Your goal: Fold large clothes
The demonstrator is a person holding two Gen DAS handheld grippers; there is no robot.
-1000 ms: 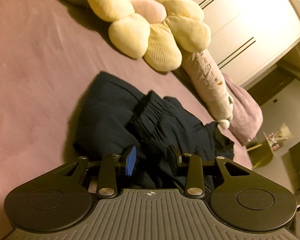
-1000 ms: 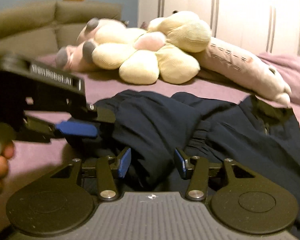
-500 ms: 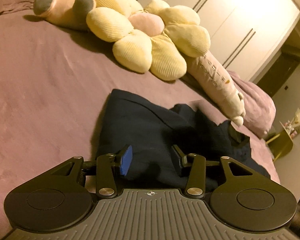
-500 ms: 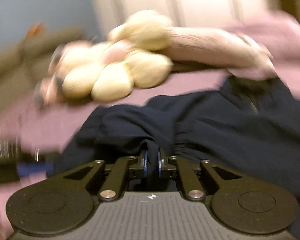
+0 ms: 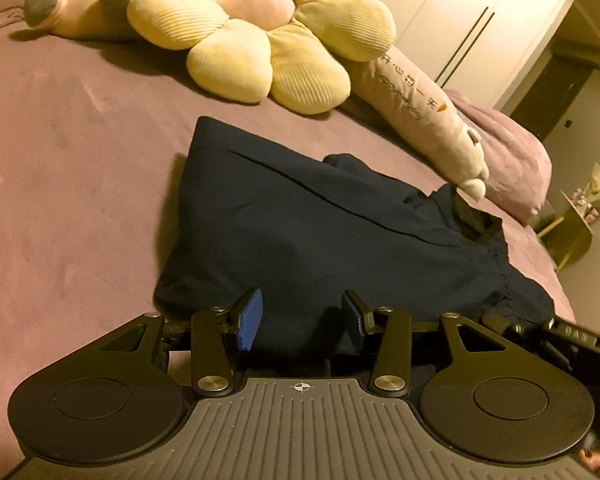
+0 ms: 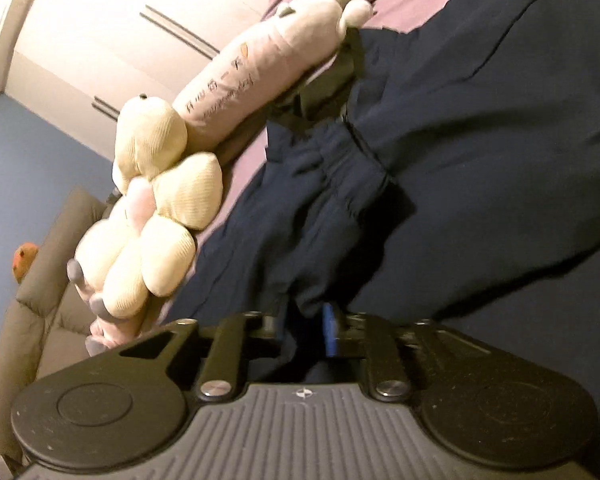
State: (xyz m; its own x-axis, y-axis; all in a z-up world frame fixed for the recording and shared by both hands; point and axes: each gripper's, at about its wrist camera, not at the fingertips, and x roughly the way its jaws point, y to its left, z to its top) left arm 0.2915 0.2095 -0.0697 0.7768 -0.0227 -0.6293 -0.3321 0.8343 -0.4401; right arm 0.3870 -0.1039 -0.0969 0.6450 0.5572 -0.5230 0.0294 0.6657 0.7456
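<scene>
A dark navy garment [image 5: 320,224] lies bunched on the mauve bedspread [image 5: 68,168]. Its near edge reaches between the pads of my left gripper [image 5: 300,322]. Those pads stand apart and the left one's blue face is bare. In the right wrist view the picture is strongly rolled. There the garment [image 6: 480,140] fills the right side, its gathered waistband [image 6: 352,176] in the middle. My right gripper [image 6: 306,332] has a fold of this cloth hanging between its jaws, which are opening, and a strip of one blue pad shows beside the fold.
A yellow flower cushion [image 5: 260,36] and a long pink plush bolster [image 5: 424,120] lie at the head of the bed. White wardrobe doors [image 5: 460,12] stand behind. The other tool's black housing [image 5: 576,340] shows at the left view's right edge. A brown headboard [image 6: 40,300] is far left.
The right gripper shut on a fold of the garment, rolled hard and swept sideways, then parted its jaws somewhat. The garment now lies flatter, its waistband further right. The left gripper shifted and rolled slightly.
</scene>
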